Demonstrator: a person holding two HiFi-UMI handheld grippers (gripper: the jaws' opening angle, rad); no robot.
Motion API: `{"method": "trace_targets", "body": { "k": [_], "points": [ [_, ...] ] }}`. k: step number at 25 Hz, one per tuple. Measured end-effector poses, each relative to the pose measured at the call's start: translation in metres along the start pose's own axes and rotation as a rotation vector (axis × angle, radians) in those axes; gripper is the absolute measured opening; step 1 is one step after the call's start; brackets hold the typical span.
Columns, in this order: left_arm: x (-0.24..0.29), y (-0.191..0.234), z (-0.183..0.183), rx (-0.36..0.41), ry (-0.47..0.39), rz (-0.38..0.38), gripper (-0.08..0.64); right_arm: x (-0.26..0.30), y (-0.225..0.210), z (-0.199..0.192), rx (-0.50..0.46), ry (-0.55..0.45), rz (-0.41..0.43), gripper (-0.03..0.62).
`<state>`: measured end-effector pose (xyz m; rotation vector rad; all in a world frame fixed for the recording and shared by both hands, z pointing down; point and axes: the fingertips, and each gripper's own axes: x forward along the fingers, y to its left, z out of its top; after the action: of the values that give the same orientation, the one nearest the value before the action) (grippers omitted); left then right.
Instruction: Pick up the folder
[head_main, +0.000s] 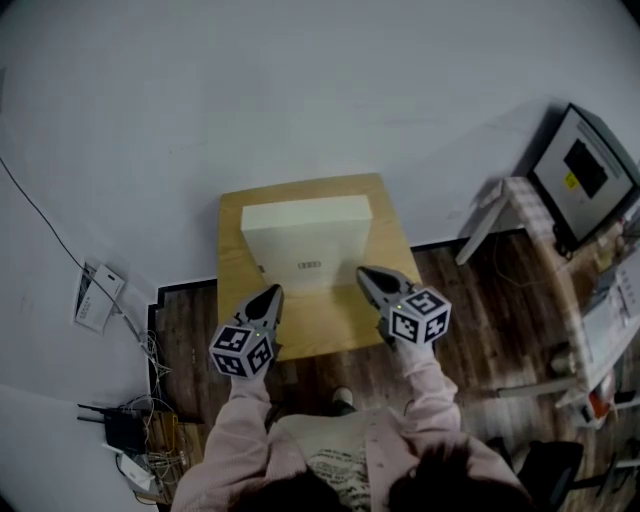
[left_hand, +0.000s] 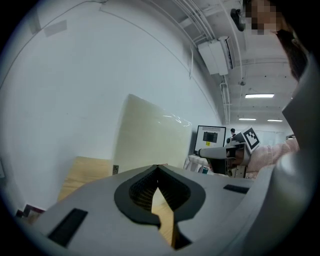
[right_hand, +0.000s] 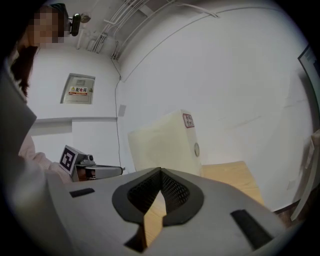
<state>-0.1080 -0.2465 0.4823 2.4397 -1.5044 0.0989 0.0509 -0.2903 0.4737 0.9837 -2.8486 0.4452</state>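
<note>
A cream-white box folder (head_main: 308, 243) stands on a small wooden table (head_main: 345, 325) against the wall. My left gripper (head_main: 268, 297) is near the folder's front left corner, jaws shut and empty. My right gripper (head_main: 370, 277) is at its front right corner, also shut and empty. In the left gripper view the folder (left_hand: 150, 140) rises ahead beyond the shut left gripper (left_hand: 158, 169), with the right gripper (left_hand: 220, 151) off to the right. The right gripper view shows the folder (right_hand: 165, 142) ahead of the shut right gripper (right_hand: 160, 171), and the left gripper (right_hand: 95, 170) to its left.
White wall behind the table. A monitor (head_main: 583, 175) and a cluttered desk (head_main: 600, 320) stand at the right. Cables and a router (head_main: 125, 430) lie on the floor at the left, with a white device (head_main: 98, 297). Dark wooden floor (head_main: 480, 300) surrounds the table.
</note>
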Motion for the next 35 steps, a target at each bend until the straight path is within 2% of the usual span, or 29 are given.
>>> {"method": "trace_targets", "body": {
  "k": [10, 17, 26, 35],
  "points": [
    [0.005, 0.02, -0.006, -0.02, -0.01, 0.069, -0.006, 0.01, -0.034, -0.006, -0.064, 0.061, -0.014, -0.002],
    [0.008, 0.037, -0.01, 0.01, 0.019, 0.089, 0.014, 0.019, -0.048, -0.016, -0.107, 0.116, -0.038, 0.053],
    [0.011, 0.066, -0.016, 0.057, 0.058, 0.076, 0.12, 0.03, -0.066, -0.029, -0.13, 0.182, -0.01, 0.167],
    [0.027, 0.08, -0.024, 0.082, 0.092, 0.005, 0.2, 0.044, -0.075, -0.044, -0.14, 0.24, 0.047, 0.204]
  ]
}}
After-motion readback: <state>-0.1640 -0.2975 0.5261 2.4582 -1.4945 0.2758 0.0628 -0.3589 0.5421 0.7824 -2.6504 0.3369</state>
